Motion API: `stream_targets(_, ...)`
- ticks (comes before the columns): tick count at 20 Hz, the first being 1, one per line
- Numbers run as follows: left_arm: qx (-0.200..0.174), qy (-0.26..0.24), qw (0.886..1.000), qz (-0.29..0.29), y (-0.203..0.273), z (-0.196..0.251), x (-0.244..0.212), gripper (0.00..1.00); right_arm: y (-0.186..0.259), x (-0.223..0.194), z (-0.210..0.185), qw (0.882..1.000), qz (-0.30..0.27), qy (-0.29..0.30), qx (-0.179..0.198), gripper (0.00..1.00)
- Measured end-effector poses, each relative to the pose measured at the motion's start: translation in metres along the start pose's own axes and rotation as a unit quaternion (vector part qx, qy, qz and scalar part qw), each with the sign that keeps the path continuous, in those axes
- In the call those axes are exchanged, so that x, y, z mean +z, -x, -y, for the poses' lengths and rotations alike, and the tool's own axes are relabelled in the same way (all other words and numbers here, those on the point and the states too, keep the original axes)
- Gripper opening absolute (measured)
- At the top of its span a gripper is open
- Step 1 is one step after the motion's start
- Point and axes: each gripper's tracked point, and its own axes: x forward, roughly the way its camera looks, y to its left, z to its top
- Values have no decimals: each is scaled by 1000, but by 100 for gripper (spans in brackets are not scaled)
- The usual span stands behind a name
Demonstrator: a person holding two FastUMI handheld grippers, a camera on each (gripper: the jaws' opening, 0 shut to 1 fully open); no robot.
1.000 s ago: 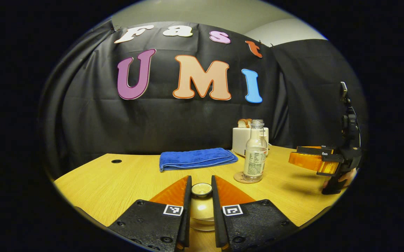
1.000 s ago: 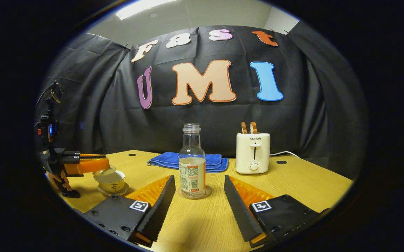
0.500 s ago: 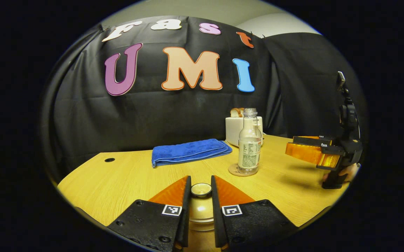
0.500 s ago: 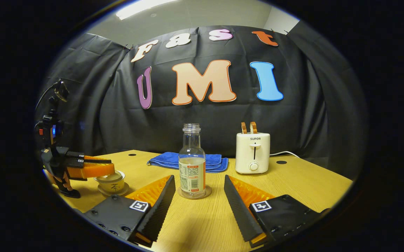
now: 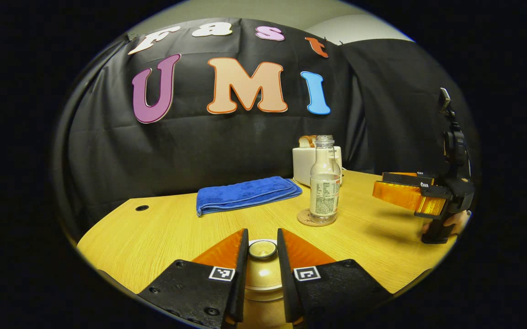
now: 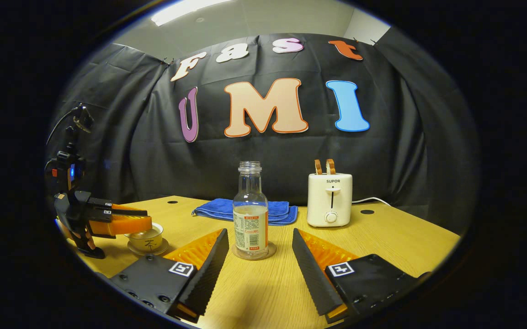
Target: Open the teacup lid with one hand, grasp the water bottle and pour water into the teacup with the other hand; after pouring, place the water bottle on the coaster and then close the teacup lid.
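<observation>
In the left gripper view my left gripper (image 5: 262, 233) is shut on the knob of the golden teacup lid (image 5: 263, 274), one finger on each side. In the right gripper view that gripper (image 6: 128, 224) holds the lid down over the small teacup (image 6: 148, 241), which stands on its saucer (image 6: 149, 250) at the far left. The clear water bottle (image 6: 250, 210), uncapped and partly full, stands upright on a round coaster (image 6: 270, 252). My right gripper (image 6: 258, 234) is open just short of the bottle, touching nothing. The bottle (image 5: 325, 183) and right gripper (image 5: 402, 196) also appear in the left gripper view.
A folded blue towel (image 6: 245, 210) lies behind the bottle near the wall. A cream toaster (image 6: 330, 198) with bread in it stands at the back right, its cord trailing right. The wooden table (image 6: 382, 242) has cable holes near its back edge. A hand (image 5: 450, 224) holds the right gripper.
My left gripper has come down with the lid, from tilted above the teacup to sitting over its rim. The right gripper and the bottle have stayed where they were.
</observation>
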Motion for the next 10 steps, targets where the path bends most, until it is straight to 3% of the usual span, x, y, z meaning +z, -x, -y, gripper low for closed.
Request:
stream_targets(4, 12, 7, 1000, 14, 5, -6, 4, 49, 0, 0, 0, 1000, 0, 0, 0, 90)
stream_targets(7, 19, 13, 1000, 17, 9, -8, 4, 56, 0, 0, 2, 1000, 0, 0, -2, 89)
stream_targets(10, 25, 16, 999, 29, 18, -9, 6, 90, -1, 1, 3, 1000, 0, 1, -5, 87)
